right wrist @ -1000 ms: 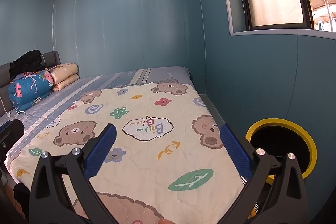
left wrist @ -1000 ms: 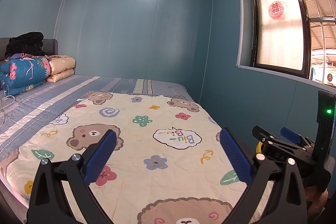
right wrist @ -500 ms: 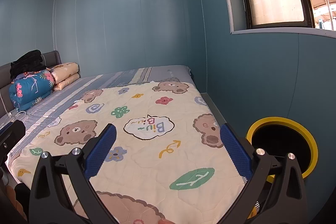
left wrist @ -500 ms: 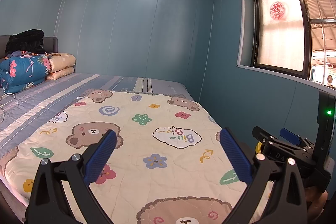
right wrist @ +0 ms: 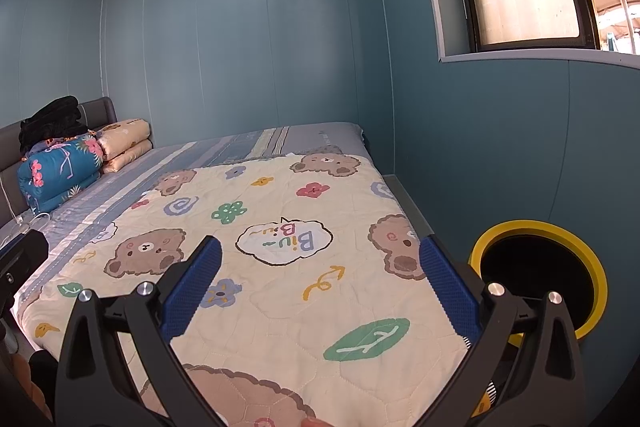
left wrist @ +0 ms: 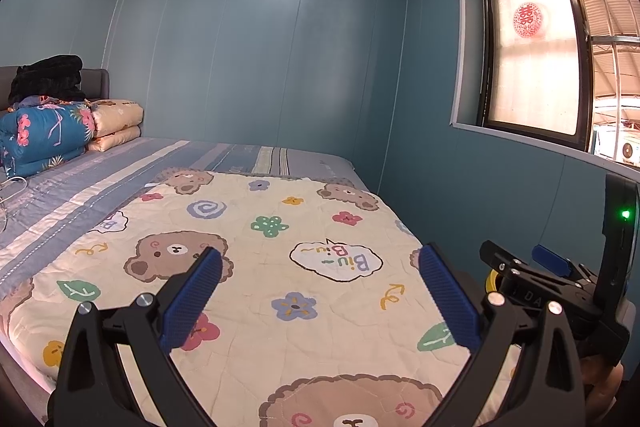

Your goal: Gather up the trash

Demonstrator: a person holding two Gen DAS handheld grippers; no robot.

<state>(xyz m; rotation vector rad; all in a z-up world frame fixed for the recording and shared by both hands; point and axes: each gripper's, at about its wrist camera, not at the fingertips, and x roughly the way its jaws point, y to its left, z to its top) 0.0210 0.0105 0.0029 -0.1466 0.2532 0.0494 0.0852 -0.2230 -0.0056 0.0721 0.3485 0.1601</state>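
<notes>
Yellow-rimmed bin (right wrist: 600,291) beside bear quilt (right wrist: 280,299)

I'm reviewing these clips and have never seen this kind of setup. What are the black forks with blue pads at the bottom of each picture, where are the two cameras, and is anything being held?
There is no robot here. A person carries a hand-held gripper in each hand, and a fisheye camera on each looks forward along its two fingers. The black forks with blue pads are those fingers.

One picture comes from the left hand-held gripper, the other from the right hand-held gripper. The left view also catches the right tool at its right edge.

Both point over a bed with a bear-print quilt. Folded bedding is stacked at the headboard end. A yellow-rimmed bin stands between the bed and the wall under the window.

Both grippers are open and hold nothing. No trash shows on the quilt in either view.
</notes>
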